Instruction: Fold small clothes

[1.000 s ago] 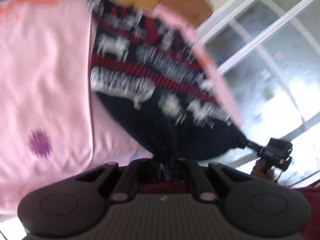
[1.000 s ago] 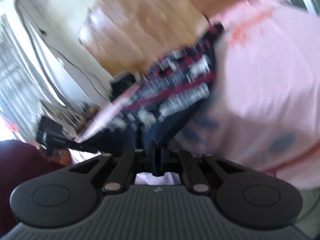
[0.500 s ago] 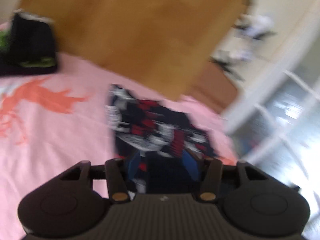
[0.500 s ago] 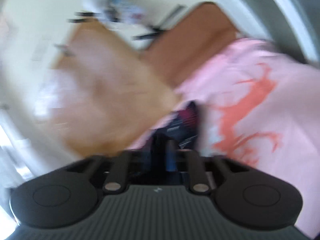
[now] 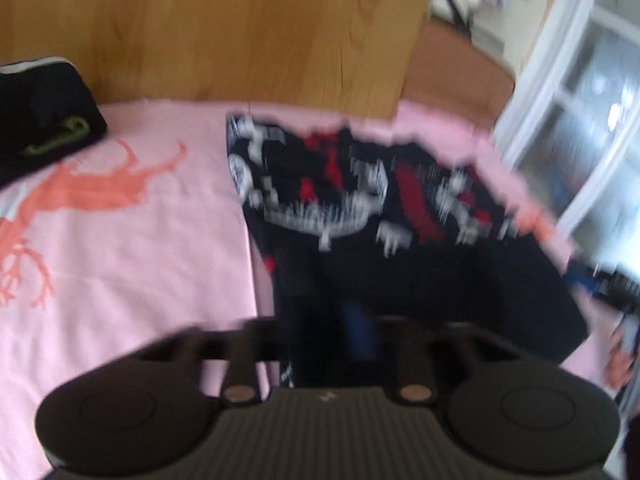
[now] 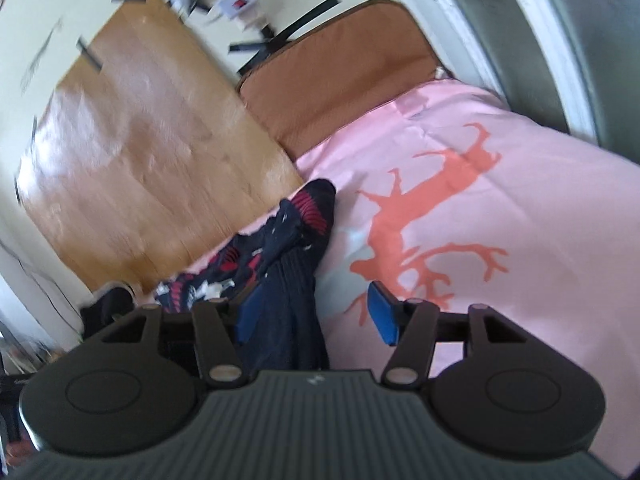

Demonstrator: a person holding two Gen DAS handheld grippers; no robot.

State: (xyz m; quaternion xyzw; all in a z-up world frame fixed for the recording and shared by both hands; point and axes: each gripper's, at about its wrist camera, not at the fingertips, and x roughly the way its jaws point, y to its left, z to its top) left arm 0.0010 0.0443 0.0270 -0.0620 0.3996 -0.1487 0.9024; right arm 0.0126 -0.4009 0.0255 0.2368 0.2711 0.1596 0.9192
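Note:
A small dark navy garment [image 5: 400, 232] with red and white patterns lies on the pink bedsheet [image 5: 120, 248]. It also shows in the right wrist view [image 6: 292, 264], bunched, with a dark ribbed part running between the fingers. My left gripper [image 5: 332, 344] sits over the garment's near dark edge; blur hides how its jaws stand. My right gripper [image 6: 316, 312] is open, its blue pads [image 6: 382, 312] spread, with the garment's ribbed part lying between them, not clamped.
A wooden headboard [image 5: 240, 32] and a brown cushion [image 6: 340, 72] stand behind the bed. A folded black garment [image 5: 44, 108] lies at the far left. White-framed windows [image 5: 580, 120] are on the right. Orange deer prints [image 6: 432, 208] mark the sheet.
Both grippers have swung down with the garment, from held up in the air to laid on the sheet. The right gripper, shut on it before, has opened.

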